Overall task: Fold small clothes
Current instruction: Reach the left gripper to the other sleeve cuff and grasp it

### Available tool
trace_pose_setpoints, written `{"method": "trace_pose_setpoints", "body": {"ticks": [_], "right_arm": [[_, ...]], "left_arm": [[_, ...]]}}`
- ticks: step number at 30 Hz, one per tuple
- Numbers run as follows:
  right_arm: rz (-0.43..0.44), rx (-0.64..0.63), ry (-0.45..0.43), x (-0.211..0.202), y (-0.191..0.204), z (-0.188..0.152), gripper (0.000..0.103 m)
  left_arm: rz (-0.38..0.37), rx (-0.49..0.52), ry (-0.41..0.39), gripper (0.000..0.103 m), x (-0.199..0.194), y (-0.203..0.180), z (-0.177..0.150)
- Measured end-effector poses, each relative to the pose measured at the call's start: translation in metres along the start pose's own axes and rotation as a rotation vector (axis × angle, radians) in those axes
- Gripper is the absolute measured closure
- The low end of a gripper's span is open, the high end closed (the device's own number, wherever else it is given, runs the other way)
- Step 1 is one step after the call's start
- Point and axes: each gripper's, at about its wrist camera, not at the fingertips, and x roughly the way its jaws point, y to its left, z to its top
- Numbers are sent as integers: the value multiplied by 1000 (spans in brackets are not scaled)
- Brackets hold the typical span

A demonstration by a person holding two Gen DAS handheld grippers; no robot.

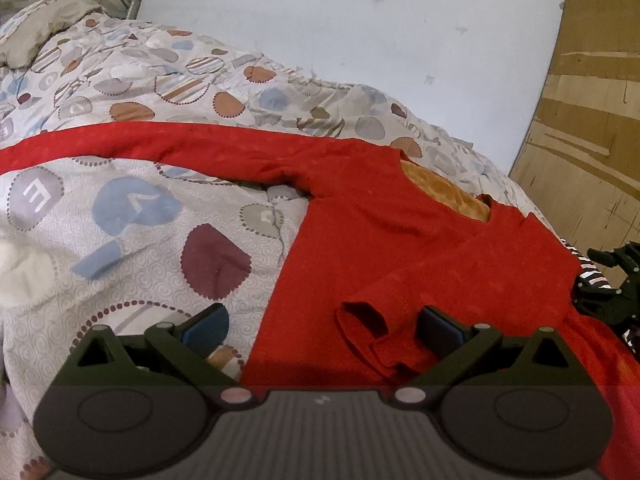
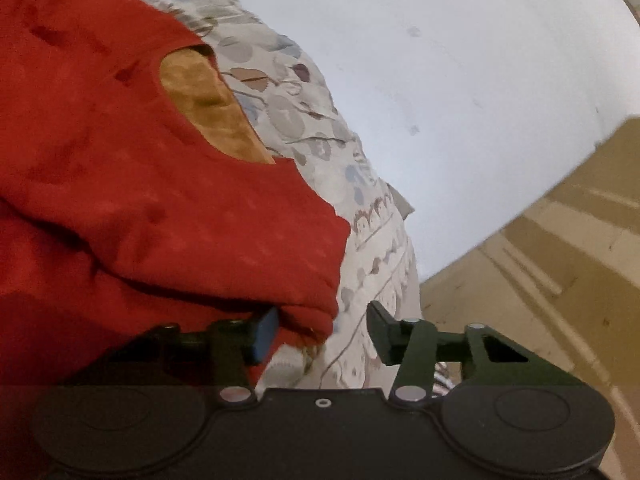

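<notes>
A red long-sleeved top (image 1: 400, 240) with an orange-brown lining at the neck lies flat on the bed. One sleeve (image 1: 140, 142) stretches out to the left. The other sleeve is folded across the body, its cuff (image 1: 372, 336) between my left gripper's (image 1: 320, 330) open fingers. In the right wrist view the top's folded shoulder edge (image 2: 240, 220) lies just ahead of my right gripper (image 2: 324, 330), which is open; the red fabric touches its left pad (image 2: 266, 332). The right gripper also shows at the right edge of the left wrist view (image 1: 612, 288).
The bed has a patterned quilt (image 1: 120, 220) with circles and dots. A pillow (image 1: 36, 28) and metal headboard (image 1: 136, 0) are at the far left. A white wall is behind, and a wooden door (image 1: 592, 120) stands at the right. A striped cloth (image 1: 592, 276) shows beside the right gripper.
</notes>
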Motion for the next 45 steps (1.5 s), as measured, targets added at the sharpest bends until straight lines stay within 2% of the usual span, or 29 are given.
{"method": "trace_pose_setpoints", "body": {"ticks": [1, 4, 9, 13, 15, 26, 27, 30, 32, 36, 37, 38, 41, 45], "right_arm": [[1, -10, 2, 2, 0, 1, 61], [19, 2, 47, 9, -2, 0, 93], [10, 169, 76, 5, -22, -8, 98], [58, 323, 143, 12, -32, -20, 98], [67, 334, 170, 18, -24, -26, 98], [52, 348, 152, 20, -17, -29, 94], [50, 347, 158, 19, -18, -28, 93], [37, 392, 185, 10, -29, -28, 71], [40, 443, 199, 1, -41, -32, 46], [61, 498, 205, -28, -59, -36, 32], [66, 505, 194, -38, -63, -35, 23], [71, 516, 179, -48, -67, -34, 15], [107, 576, 140, -80, -75, -26, 2], [238, 689, 111, -114, -68, -14, 1]], "left_arm": [[-1, -1, -1, 0, 0, 0, 0], [-17, -19, -8, 0, -2, 3, -1], [-36, -42, -15, 0, -3, 7, -1], [-26, -29, -12, 0, -3, 6, -2], [-24, -26, -12, 0, -2, 6, -2], [-25, -26, -12, 0, -3, 5, -2], [-26, -28, -12, 0, -3, 5, -2], [-35, -37, -18, 0, -4, 5, -2], [-61, -70, -32, 0, -7, 9, -2], [-130, -226, -47, 0, -24, 34, 11], [-125, -256, -56, 0, -31, 41, 16], [-112, -275, -70, 0, -37, 49, 21], [-29, -283, -117, 0, -56, 76, 41], [129, -295, -160, 0, -71, 126, 61]]}}
